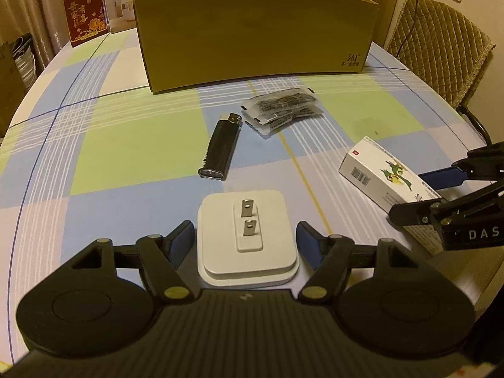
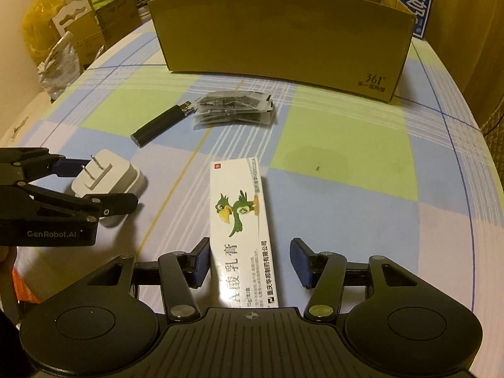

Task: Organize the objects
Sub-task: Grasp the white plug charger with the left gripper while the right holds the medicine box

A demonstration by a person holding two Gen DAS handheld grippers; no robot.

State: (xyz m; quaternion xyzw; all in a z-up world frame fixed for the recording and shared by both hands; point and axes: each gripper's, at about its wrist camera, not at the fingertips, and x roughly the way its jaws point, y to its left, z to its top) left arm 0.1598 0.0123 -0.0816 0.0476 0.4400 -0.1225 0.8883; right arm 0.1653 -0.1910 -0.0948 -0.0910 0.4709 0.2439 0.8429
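Left hand-held gripper (image 1: 245, 236) spread apart, straddling white charger (image 1: 247, 239) lying prongs-up on bench (image 1: 126, 157); blue pads (image 1: 181, 241) just beside its sides, contact not clear. Right hand-held gripper (image 2: 250, 261) also apart, white ointment box (image 2: 241, 220) lying lengthwise between fingers; left pad (image 2: 201, 263) touching or nearly touching box edge, right pad clearly off it. Black lighter (image 1: 220, 146) ahead of left hand-held gripper, beyond charger. Stack of clear sachets (image 1: 282, 108) further ahead, slightly right, just beside lighter's top end. Open cardboard box (image 1: 255, 34) at far end past both hand-held grippers, standing upright, inside not visible. In right wrist view, lighter (image 2: 160, 123) and sachets (image 2: 234, 108) ahead-left of right hand-held gripper, charger (image 2: 108, 178) to its left inside the other hand-held gripper (image 2: 94, 186). Cardboard box (image 2: 283, 31) straight ahead.
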